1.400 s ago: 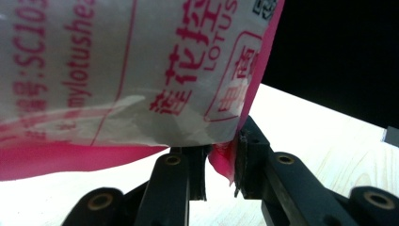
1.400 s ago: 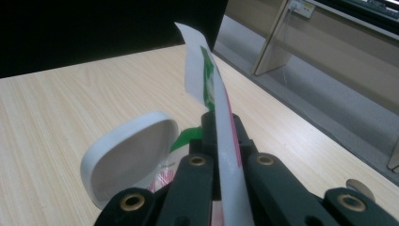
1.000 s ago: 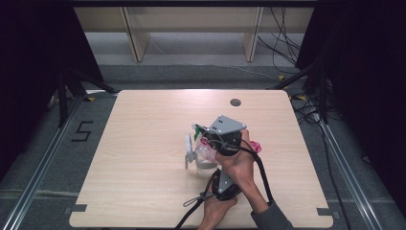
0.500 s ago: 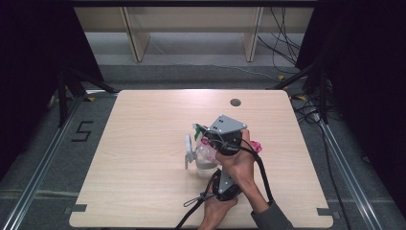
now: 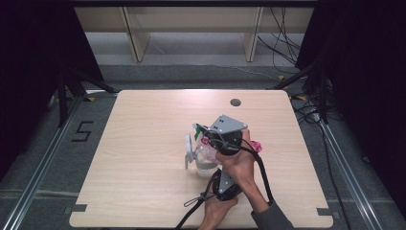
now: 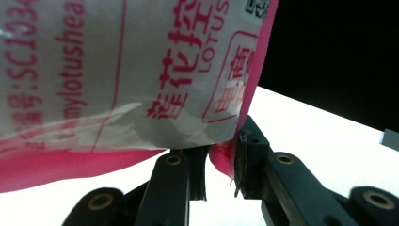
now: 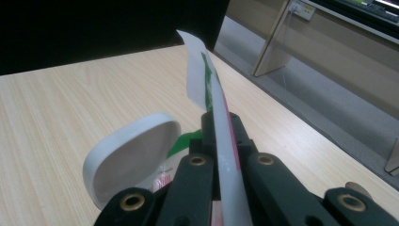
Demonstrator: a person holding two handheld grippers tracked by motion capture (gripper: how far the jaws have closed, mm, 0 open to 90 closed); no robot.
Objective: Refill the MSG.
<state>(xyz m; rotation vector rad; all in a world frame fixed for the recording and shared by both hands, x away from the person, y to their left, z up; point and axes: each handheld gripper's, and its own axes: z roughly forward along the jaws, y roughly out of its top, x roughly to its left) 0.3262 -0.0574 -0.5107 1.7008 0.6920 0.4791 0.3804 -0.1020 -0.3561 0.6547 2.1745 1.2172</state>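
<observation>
A light wooden table (image 5: 143, 143) stands on grey floor (image 5: 38, 158) between metal rails (image 5: 43, 167). Behind it, pale shelf legs (image 5: 136, 38); black curtains (image 5: 33, 48) flank both sides.

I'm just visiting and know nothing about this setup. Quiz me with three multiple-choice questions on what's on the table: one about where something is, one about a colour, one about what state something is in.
1. Where on the table is the small dark round hole?
A. Near the far edge
B. At the near left corner
C. Under the white lid

2. What colour are the edges and print of the packet?
A. Blue
B. Pink
C. Yellow

3. How does the right gripper stand?
A. Wide open over bare wood
B. Lying unheld on the table
C. Shut on the packet's edge

Answers: 1 A, the high view shows the hole by the far edge. 2 B, the left gripper view shows pink borders and lettering. 3 C, the right gripper view shows the thin edge pinched between its jaws.
</observation>
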